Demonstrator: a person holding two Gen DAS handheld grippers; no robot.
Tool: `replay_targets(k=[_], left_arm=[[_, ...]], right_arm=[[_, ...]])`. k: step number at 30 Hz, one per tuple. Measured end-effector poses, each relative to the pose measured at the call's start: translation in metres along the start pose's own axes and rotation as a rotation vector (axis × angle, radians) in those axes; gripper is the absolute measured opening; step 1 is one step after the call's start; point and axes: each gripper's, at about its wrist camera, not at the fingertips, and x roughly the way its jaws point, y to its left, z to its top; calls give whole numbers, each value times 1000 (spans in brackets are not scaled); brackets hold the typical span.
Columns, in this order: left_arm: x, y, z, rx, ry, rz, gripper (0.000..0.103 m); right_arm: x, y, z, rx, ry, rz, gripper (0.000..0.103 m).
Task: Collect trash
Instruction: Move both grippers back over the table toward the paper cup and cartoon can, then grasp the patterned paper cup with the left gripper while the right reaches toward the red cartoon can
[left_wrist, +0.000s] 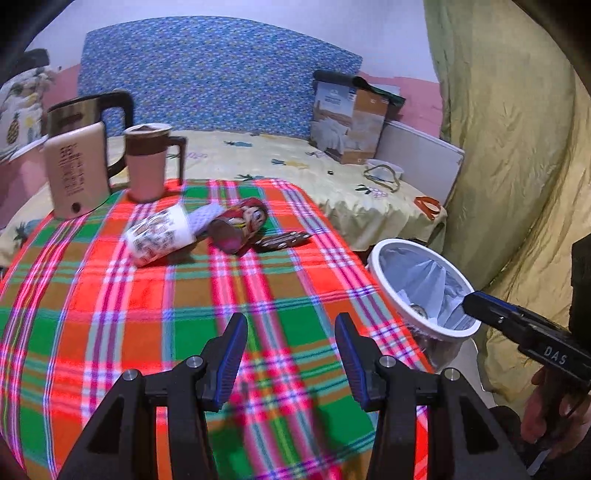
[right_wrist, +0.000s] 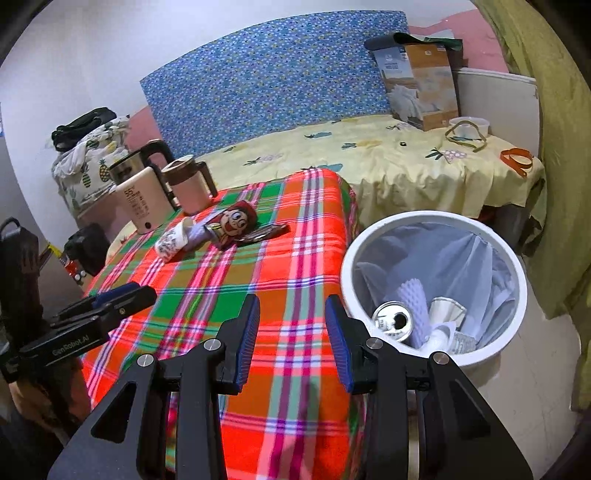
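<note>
Hovering over the plaid tabletop (left_wrist: 122, 295), both tongs are released with nothing between their pads: the left tongs (left_wrist: 291, 354) and the right tongs (right_wrist: 291, 339). The step in hand looks like the reach for the next piece of trash, since some already lies in the bin (right_wrist: 517, 280) just right of the right tongs. Three pieces remain well ahead of both tongs, bunched together near the kettle (left_wrist: 77, 170) and mug (left_wrist: 147, 162): a printed paper cup (left_wrist: 159, 236) on its side, a red can (left_wrist: 240, 225) with a cartoon face, also tipped over, and a flat dark wrapper (left_wrist: 284, 240) touching the can. The next move probably calls for going forward, lowering, and clenching across one of them; the can may roll.
</note>
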Motion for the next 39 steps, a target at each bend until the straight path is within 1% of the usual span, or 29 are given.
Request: replay_targets(k=[10, 17, 25, 30, 34, 37, 39], left_arm=[[-24, 26, -21, -43, 6, 70, 49], [-34, 40, -20, -51, -11, 110, 49], [-30, 61, -5, -71, -17, 147, 49], [-19, 75, 10, -46, -14, 179, 49], [-3, 87, 27, -35, -1, 198, 49], [11, 95, 41, -41, 5, 198, 53], [19, 101, 50, -53, 5, 189, 60]], right_arm=[[3, 24, -8, -30, 16, 51, 39], [14, 43, -9, -63, 42, 87, 39], [31, 54, 2, -76, 63, 90, 39], [41, 59, 10, -80, 68, 87, 48], [52, 63, 17, -93, 80, 85, 48], [61, 64, 23, -95, 91, 84, 48], [65, 63, 26, -91, 93, 87, 48]])
